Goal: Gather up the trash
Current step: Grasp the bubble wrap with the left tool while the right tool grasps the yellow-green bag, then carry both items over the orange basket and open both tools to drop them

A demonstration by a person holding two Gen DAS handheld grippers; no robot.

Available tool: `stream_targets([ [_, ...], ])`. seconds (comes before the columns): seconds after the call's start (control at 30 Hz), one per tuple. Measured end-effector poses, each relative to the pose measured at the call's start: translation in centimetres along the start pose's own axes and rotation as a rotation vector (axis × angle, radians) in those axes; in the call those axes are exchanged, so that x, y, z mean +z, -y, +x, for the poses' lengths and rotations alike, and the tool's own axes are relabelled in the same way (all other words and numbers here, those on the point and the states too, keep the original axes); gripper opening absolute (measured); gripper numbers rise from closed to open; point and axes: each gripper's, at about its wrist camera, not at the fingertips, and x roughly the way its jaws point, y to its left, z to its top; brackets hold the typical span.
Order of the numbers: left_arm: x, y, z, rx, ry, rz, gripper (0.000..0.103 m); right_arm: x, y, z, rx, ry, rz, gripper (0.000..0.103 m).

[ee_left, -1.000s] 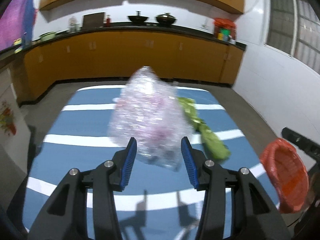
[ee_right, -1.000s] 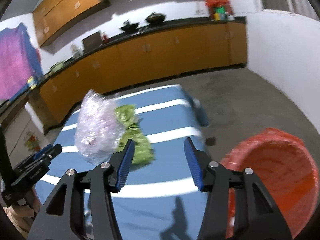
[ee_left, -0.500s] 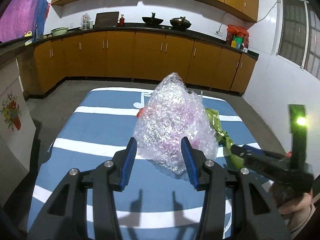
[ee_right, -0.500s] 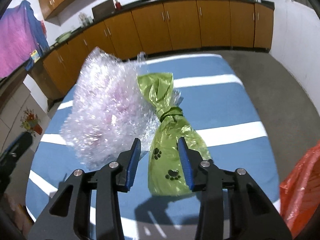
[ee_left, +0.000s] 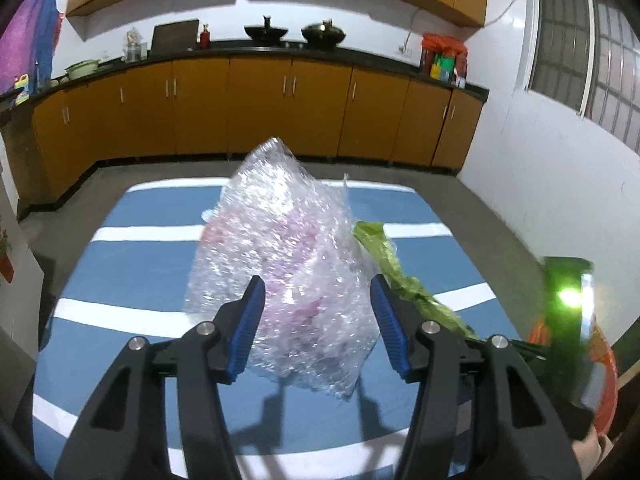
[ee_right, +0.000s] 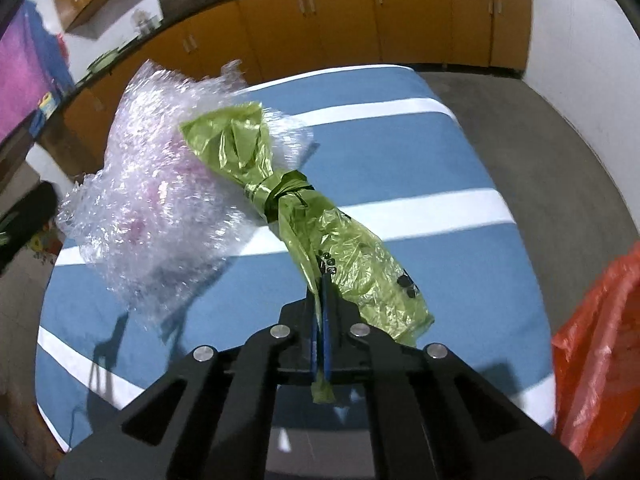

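The right tongs [ee_right: 320, 304] are pressed together, pinching a fold of the green bag [ee_right: 320, 220] near its lower end. This bag is translucent, printed with dark paw marks, and knotted around its neck so that its upper part flares open above the tie; what it holds cannot be made out. The left tongs [ee_left: 316, 320] stand spread, their blue pads on either side of the bubble wrap bundle [ee_left: 280, 264] without visibly pressing it. The bundle is crumpled clear plastic with something pink showing faintly through it, and it sits on the blue table [ee_left: 132, 264] crossed by white stripes. The green bag lies just beside the bundle, touching its right flank. At the table's right edge is an orange bin liner [ee_right: 596, 352], its contents out of sight. Farther back, orange cabinets [ee_left: 280, 112] run along the wall under a dark worktop carrying two woks [ee_left: 296, 33].
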Motion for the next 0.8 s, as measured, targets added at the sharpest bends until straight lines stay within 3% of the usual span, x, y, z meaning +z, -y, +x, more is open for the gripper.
stream_targets([
  [0.2,-0.1,0.6,2.9,0.001,-0.074,0.001,0.051,-1.2,2.7,-1.9,0.014,0.023,0.086,0.002],
  [0.27,-0.3,0.6,3.8,-0.002,-0.102,-0.005,0.042,-1.5,3.2,-2.7,0.020,0.030,0.097,0.002],
  [0.43,-0.6,0.8,4.9,-0.019,-0.140,-0.003,0.006,-1.9,3.6,-4.2,0.033,0.044,0.108,0.002],
  [0.8,-1.0,2.6,1.3,-0.116,-0.046,0.041,0.003,-2.3,5.0,-6.9,0.041,0.102,0.125,0.002],
])
